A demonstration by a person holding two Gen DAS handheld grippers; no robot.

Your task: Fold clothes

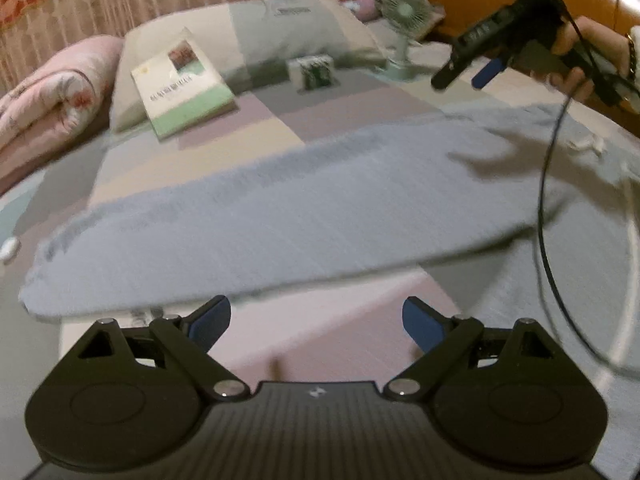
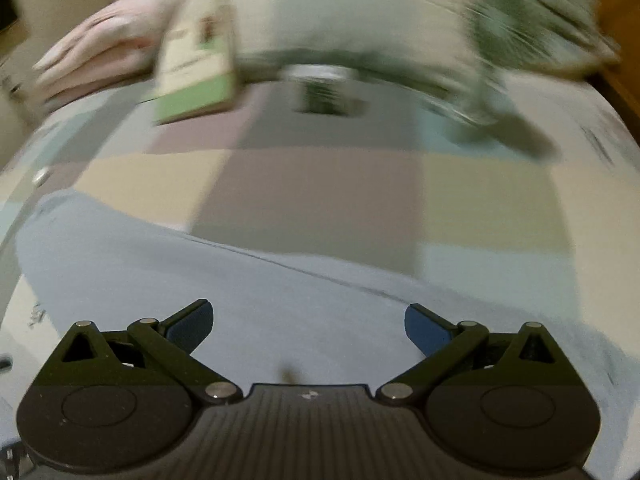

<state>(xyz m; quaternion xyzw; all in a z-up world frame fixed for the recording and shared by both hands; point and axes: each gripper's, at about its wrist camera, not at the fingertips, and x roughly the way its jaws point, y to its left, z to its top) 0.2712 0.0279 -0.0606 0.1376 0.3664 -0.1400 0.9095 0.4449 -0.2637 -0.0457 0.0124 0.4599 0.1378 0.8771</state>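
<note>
My left gripper and right gripper hover with jaws spread wide and empty above the light-blue garment, laid flat across the patchwork bedspread, near a book.

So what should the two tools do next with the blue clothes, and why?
Probably lower the left tool onto the near edge of the blue garment and pinch it. Both tools are open and hold nothing, the garment lies spread flat on the bed, and the right tool hovers above it, so no fold seems to have begun.
</note>
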